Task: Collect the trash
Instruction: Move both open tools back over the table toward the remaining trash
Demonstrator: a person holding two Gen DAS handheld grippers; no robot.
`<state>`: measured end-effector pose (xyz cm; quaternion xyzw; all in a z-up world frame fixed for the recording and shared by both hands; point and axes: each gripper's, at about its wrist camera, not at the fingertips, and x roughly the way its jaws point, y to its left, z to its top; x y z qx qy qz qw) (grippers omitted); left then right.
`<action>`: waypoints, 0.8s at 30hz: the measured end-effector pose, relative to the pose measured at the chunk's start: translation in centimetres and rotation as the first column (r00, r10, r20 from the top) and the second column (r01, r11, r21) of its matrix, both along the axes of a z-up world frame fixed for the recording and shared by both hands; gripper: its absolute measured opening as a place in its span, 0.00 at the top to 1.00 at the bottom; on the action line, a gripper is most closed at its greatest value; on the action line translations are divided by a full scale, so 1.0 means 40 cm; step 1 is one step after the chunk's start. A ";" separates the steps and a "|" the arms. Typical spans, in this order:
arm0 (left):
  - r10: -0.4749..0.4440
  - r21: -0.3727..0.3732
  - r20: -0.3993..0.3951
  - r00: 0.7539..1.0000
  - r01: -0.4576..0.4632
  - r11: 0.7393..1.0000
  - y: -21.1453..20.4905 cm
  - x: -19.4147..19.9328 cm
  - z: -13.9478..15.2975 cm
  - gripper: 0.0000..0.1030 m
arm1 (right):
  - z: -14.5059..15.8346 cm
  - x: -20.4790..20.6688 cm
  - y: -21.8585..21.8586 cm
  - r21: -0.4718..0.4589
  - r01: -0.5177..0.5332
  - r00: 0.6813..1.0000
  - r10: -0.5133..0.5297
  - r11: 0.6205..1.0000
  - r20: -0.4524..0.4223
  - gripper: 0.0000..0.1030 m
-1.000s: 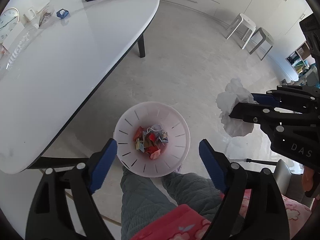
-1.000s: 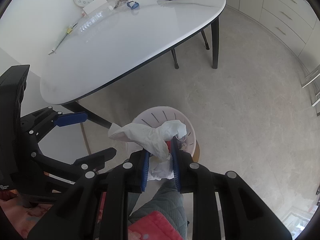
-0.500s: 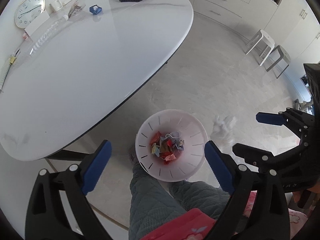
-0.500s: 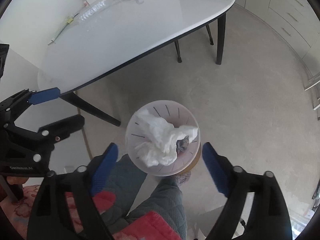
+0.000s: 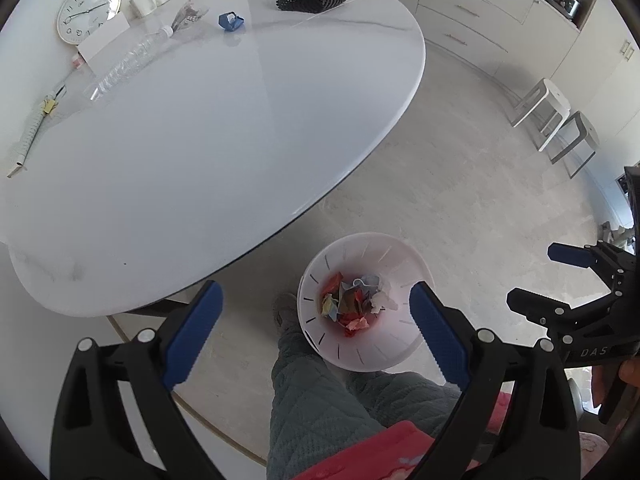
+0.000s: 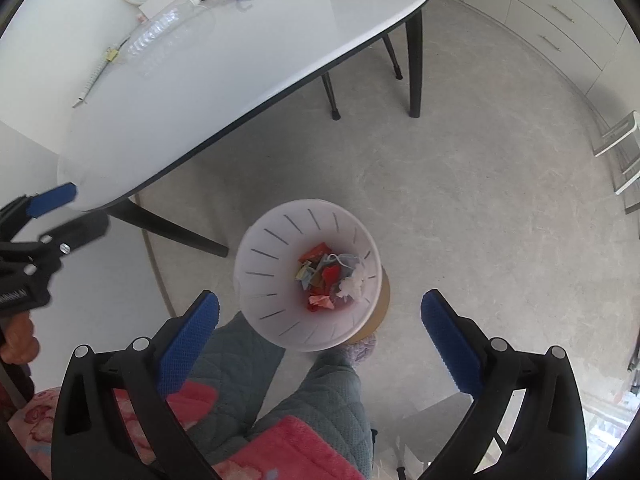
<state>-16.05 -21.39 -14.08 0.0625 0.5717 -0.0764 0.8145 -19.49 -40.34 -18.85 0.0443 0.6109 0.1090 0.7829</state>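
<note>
Pale kitchen floor lies under both grippers. Right gripper (image 6: 320,332) hangs over the white bin (image 6: 256,276), jaws still opening with nothing between them; the white tissue (image 6: 354,282) lies inside on coloured scraps. Left gripper (image 5: 316,328) is spread wide and empty too. So the drop looks done. Next comes the table (image 5: 200,140), where the clear bottle (image 5: 128,64) and blue wrapper (image 5: 231,22) remain. Its near end is cut off, and the small bits by the clock (image 5: 88,10) are hard to identify.

The bin (image 6: 256,280) base is hidden; trash perhaps includes a mask.
</note>
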 end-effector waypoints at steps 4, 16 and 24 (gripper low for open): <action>0.036 -0.002 0.045 0.998 -0.036 0.999 0.024 0.024 0.048 0.08 | -0.001 0.014 -0.022 0.001 0.020 1.000 -0.020 1.000 -0.006 0.03; 0.152 -0.021 0.136 0.979 -0.150 0.988 0.161 0.168 0.148 0.08 | 0.058 0.136 -0.022 -0.002 0.048 0.998 -0.048 0.999 0.030 0.02; 0.117 0.045 0.173 0.978 -0.127 0.991 0.328 0.411 0.151 0.08 | 0.121 0.363 0.082 0.015 0.084 0.993 -0.085 0.996 0.084 0.02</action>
